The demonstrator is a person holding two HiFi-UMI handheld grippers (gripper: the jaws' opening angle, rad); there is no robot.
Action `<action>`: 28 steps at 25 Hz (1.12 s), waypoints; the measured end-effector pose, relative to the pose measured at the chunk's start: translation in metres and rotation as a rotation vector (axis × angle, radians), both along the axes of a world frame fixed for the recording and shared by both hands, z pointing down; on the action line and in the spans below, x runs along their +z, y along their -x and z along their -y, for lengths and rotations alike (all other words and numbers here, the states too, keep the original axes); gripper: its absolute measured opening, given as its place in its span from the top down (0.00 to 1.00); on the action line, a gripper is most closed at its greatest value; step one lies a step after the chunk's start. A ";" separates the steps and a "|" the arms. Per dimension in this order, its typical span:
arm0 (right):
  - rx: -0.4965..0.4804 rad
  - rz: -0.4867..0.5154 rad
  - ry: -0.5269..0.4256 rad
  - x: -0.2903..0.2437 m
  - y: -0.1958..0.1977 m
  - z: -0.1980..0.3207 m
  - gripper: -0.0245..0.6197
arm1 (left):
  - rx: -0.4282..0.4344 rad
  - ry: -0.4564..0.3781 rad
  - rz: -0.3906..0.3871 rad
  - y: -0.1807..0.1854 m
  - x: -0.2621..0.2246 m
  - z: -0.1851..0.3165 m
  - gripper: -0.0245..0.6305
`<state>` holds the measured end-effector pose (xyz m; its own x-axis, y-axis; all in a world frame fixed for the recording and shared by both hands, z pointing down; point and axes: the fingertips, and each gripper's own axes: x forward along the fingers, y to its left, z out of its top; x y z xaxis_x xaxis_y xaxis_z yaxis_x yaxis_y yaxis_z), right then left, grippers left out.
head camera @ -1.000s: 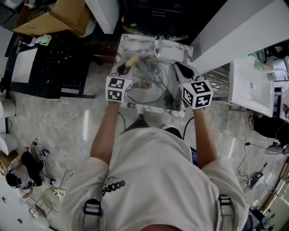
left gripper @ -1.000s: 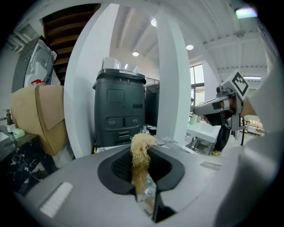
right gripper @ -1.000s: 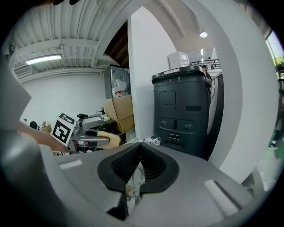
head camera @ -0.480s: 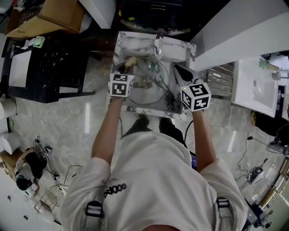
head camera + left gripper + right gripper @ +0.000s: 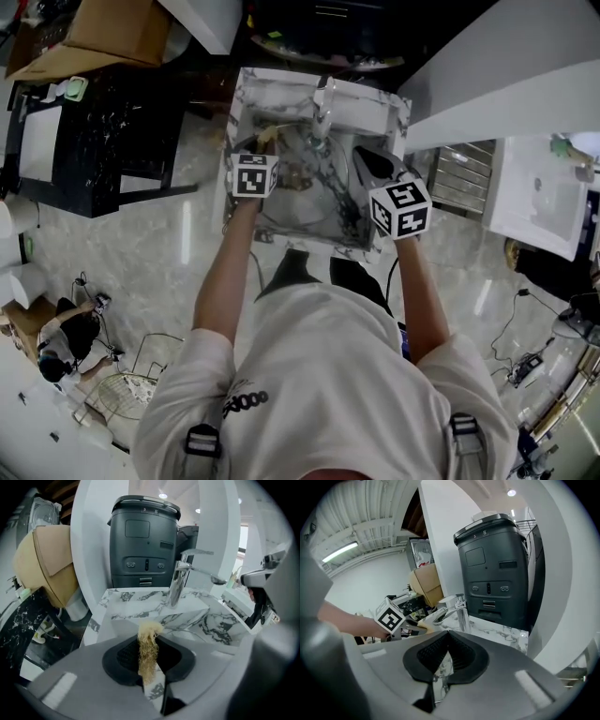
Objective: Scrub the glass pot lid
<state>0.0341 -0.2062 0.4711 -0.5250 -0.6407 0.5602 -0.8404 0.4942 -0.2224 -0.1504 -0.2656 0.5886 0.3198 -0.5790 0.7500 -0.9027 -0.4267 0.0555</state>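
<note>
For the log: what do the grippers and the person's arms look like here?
The left gripper and right gripper each have a grey body, black ribbed pads and a white cube with black square markers. The arms are bare below the short sleeves of a white T-shirt with dark print; grey buckled straps sit on the shoulders.
</note>
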 end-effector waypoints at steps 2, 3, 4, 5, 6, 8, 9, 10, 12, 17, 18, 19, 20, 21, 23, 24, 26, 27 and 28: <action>-0.031 0.010 0.012 0.004 0.003 -0.001 0.96 | 0.007 0.001 0.049 -0.004 0.010 0.003 0.89; -0.040 0.013 0.017 0.005 0.003 0.000 0.96 | 0.004 -0.001 0.072 -0.004 0.017 0.004 0.88; -0.043 0.017 0.022 0.006 0.003 0.000 0.96 | -0.005 -0.001 0.092 -0.003 0.022 0.005 0.88; -0.042 0.022 0.027 0.008 0.001 0.002 0.96 | -0.016 0.000 0.111 -0.001 0.027 0.007 0.89; -0.040 0.025 0.032 0.008 0.000 0.003 0.96 | -0.026 0.002 0.132 0.002 0.030 0.009 0.88; -0.040 0.028 0.040 0.011 -0.004 0.007 0.96 | -0.041 0.011 0.172 0.007 0.037 0.013 0.89; -0.043 0.028 0.044 0.013 -0.005 0.008 0.96 | -0.042 0.016 0.194 0.009 0.042 0.014 0.89; -0.046 0.029 0.047 0.015 -0.006 0.009 0.96 | -0.037 0.021 0.218 0.011 0.047 0.015 0.89; -0.052 0.031 0.050 0.018 -0.006 0.011 0.96 | -0.017 0.030 0.276 0.012 0.057 0.015 0.88; -0.060 0.041 0.057 0.023 -0.005 0.013 0.96 | 0.011 0.008 0.414 0.018 0.072 0.018 0.89; -0.059 0.042 0.060 0.024 -0.006 0.014 0.96 | 0.020 -0.001 0.436 0.018 0.073 0.020 0.89; -0.057 0.043 0.063 0.025 -0.008 0.014 0.96 | 0.031 -0.008 0.453 0.018 0.074 0.021 0.89; -0.054 0.043 0.064 0.026 -0.009 0.014 0.96 | 0.043 -0.013 0.464 0.016 0.075 0.022 0.89; -0.051 0.043 0.065 0.027 -0.011 0.014 0.96 | 0.056 -0.017 0.470 0.013 0.076 0.022 0.89; -0.044 0.043 0.065 0.029 -0.014 0.014 0.96 | 0.072 -0.020 0.467 0.006 0.079 0.022 0.89; -0.040 0.042 0.066 0.030 -0.015 0.013 0.96 | 0.073 -0.020 0.460 0.003 0.080 0.021 0.89; -0.033 0.043 0.069 0.031 -0.017 0.012 0.96 | 0.066 -0.022 0.440 -0.005 0.081 0.019 0.88; -0.029 0.044 0.069 0.031 -0.018 0.011 0.96 | 0.062 -0.025 0.429 -0.009 0.081 0.018 0.88; -0.026 0.046 0.069 0.031 -0.019 0.009 0.96 | 0.056 -0.030 0.417 -0.013 0.081 0.018 0.88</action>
